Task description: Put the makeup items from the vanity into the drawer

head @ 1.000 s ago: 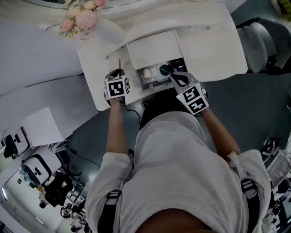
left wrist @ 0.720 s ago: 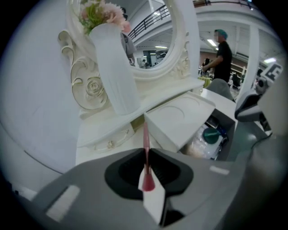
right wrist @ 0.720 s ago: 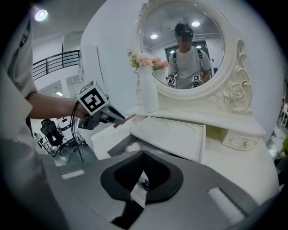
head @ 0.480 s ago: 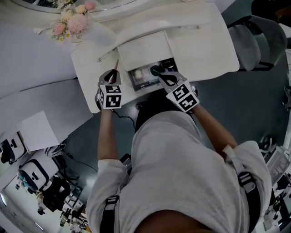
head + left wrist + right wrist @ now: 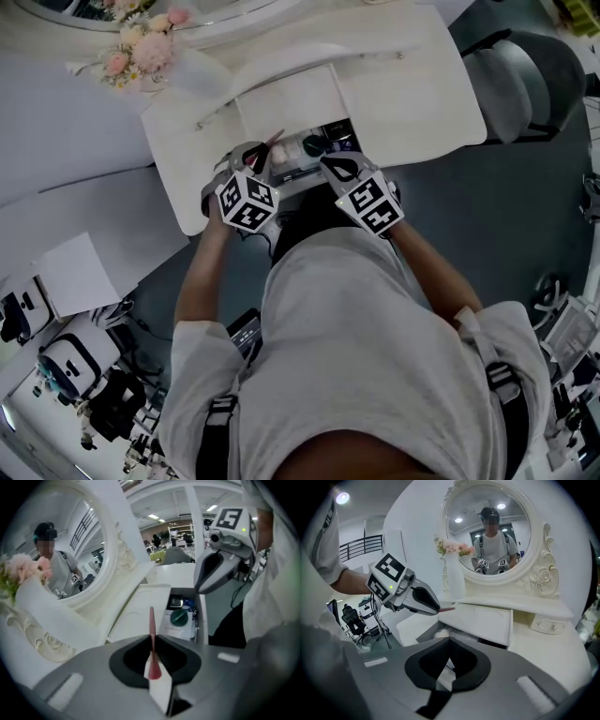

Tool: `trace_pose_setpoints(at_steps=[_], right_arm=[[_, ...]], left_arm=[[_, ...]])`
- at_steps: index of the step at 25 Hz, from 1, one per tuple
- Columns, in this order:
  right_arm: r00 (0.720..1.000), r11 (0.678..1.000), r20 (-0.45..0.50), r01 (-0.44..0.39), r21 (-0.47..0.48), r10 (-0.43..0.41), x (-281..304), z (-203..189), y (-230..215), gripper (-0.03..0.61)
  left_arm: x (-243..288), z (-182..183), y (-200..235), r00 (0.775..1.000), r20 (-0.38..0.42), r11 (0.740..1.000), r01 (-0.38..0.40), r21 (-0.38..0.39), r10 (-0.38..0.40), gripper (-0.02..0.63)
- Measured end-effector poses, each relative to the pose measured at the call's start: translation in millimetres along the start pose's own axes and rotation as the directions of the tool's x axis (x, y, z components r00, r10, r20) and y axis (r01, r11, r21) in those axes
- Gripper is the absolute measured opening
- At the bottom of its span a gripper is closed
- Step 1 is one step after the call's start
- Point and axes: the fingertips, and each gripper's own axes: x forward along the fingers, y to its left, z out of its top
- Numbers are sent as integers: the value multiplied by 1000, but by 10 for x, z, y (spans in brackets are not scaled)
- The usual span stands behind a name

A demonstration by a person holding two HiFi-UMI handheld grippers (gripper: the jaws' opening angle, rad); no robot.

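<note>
My left gripper (image 5: 255, 161) is shut on a thin red makeup pencil (image 5: 272, 142), which sticks out past the jaws and points at the open drawer (image 5: 298, 175). In the left gripper view the pencil (image 5: 151, 625) stands upright between the pads, with the drawer (image 5: 202, 620) beyond it. A round green item (image 5: 179, 617) and a dark case (image 5: 176, 603) lie inside. My right gripper (image 5: 339, 167) hangs at the drawer's front right, shut and empty. The right gripper view shows its jaws (image 5: 449, 641) pressed together, with the left gripper (image 5: 405, 592) at upper left.
A white flat panel (image 5: 286, 103) lies on the vanity top (image 5: 412, 94) just behind the drawer. A vase of pink flowers (image 5: 141, 56) stands at the back left beside the oval mirror (image 5: 492, 531). A grey chair (image 5: 525, 80) sits to the right.
My left gripper has swung right with the pencil, from the vanity's left part to the drawer's front left corner. The pencil now leans over the drawer. The right gripper has hardly moved.
</note>
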Motion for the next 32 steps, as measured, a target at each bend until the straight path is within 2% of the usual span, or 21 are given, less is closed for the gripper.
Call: trace_pose_setpoints(at_steps=[5,10,16,23,32], right_arm=[[999,999,7,40,33,-41,-100,-55,-23,-2],[997,995,7,74,69,-74,-232,-134,-79,0],[996,992,-2,84,93,-84,-291,-215,-135,0],[997,988,-10,77,136,-77,-297,-337,-224,-1],[998,988,-19,67,137,-65,-329,-393,-374,0]], left_arm=[[73,137,-308,996,0,988,85,128,-86,44],[159,301,-547,990,1,973,138,183,-140,44],[292,330,-734,982,-27,957,188,221,-187,44],[532,291,-865,973,-69,950,228,213,-218,44],[759,243,-951,955,-125,946,286,153,-269,44]])
